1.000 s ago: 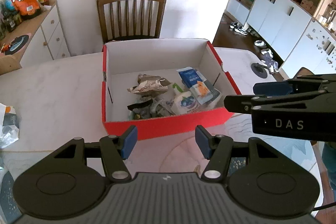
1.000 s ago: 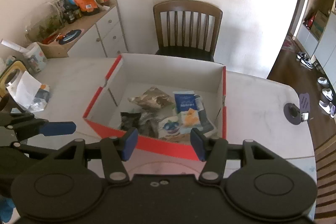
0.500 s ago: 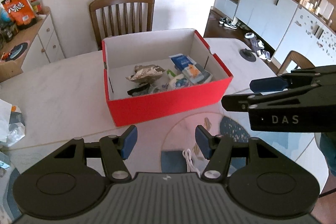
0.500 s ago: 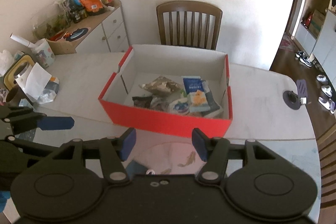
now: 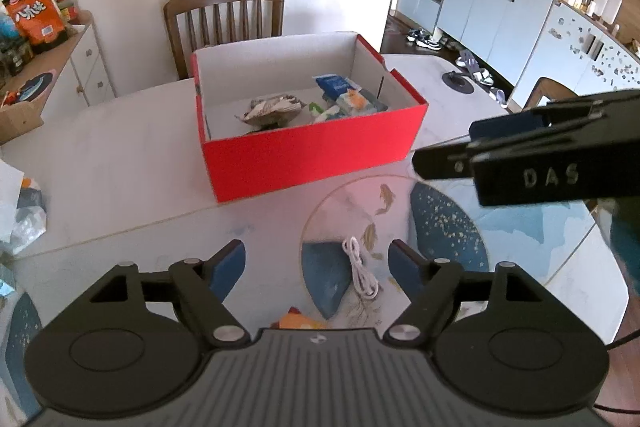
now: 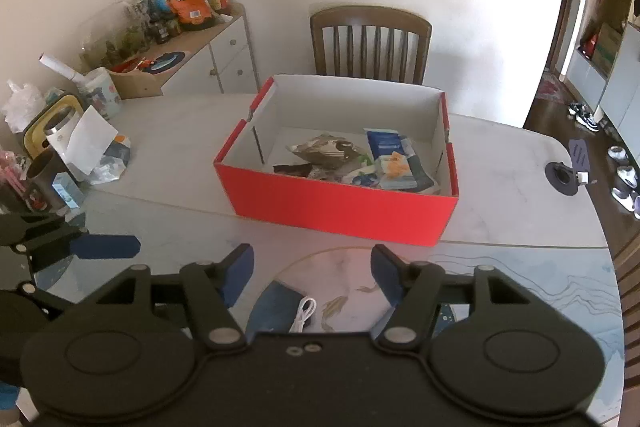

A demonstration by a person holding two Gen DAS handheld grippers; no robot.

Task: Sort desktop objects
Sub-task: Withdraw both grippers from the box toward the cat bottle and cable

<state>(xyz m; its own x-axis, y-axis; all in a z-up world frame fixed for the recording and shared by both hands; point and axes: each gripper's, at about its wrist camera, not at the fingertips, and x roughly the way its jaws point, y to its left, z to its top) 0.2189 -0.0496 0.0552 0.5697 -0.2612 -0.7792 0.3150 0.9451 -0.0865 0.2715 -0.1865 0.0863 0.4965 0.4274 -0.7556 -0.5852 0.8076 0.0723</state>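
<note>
- The left gripper (image 5: 316, 265) tilted down over the table (image 5: 120, 163), jaws apart and empty, having just been widening.
- The right gripper (image 6: 312, 267) did likewise.
- A white cable (image 5: 360, 269) lay between the left fingers.
- The red box (image 5: 312, 147) sat at twelve o'clock.

Left wrist view: mounted behind the left gripper (image 5: 316, 269), looking forward and steeply down along its two fingers across the table (image 5: 120, 155) toward the red box (image 5: 312, 151), seen from its near long side, slightly left of centre. Right wrist view: mounted behind the right gripper (image 6: 312, 273), angled down likewise, facing the red box (image 6: 340, 203) from its near side, slightly farther right. Both views share the box, the wooden chair (image 5: 224, 15) behind it, and the white cable (image 5: 360, 271) lying on the near side of the box.
</note>
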